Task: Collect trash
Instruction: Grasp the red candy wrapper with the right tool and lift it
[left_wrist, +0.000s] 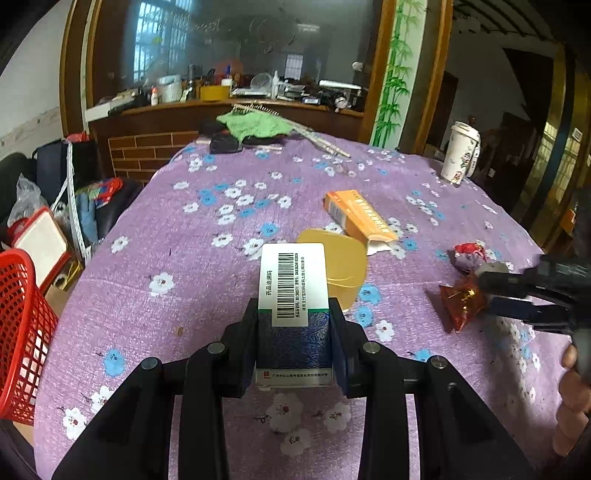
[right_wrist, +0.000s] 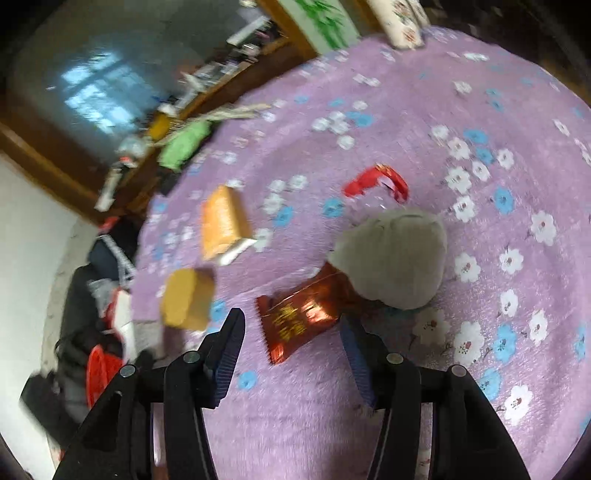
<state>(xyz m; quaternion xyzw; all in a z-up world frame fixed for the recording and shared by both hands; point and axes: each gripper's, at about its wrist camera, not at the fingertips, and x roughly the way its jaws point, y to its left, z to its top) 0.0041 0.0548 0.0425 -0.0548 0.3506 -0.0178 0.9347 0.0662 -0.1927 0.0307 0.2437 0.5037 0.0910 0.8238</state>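
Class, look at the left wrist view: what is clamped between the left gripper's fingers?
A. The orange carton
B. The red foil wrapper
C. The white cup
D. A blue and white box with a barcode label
D: the left gripper has its fingers pressed on both sides of the blue and white barcode box, while the orange carton, red foil wrapper and white cup sit apart on the table.

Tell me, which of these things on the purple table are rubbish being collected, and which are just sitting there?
Rubbish for collecting:
- barcoded box, gripped in the left claw
- red wrapper, between the open right claw
- orange carton
- red basket, probably the bin

Just lying about:
- floral cup
- green cloth
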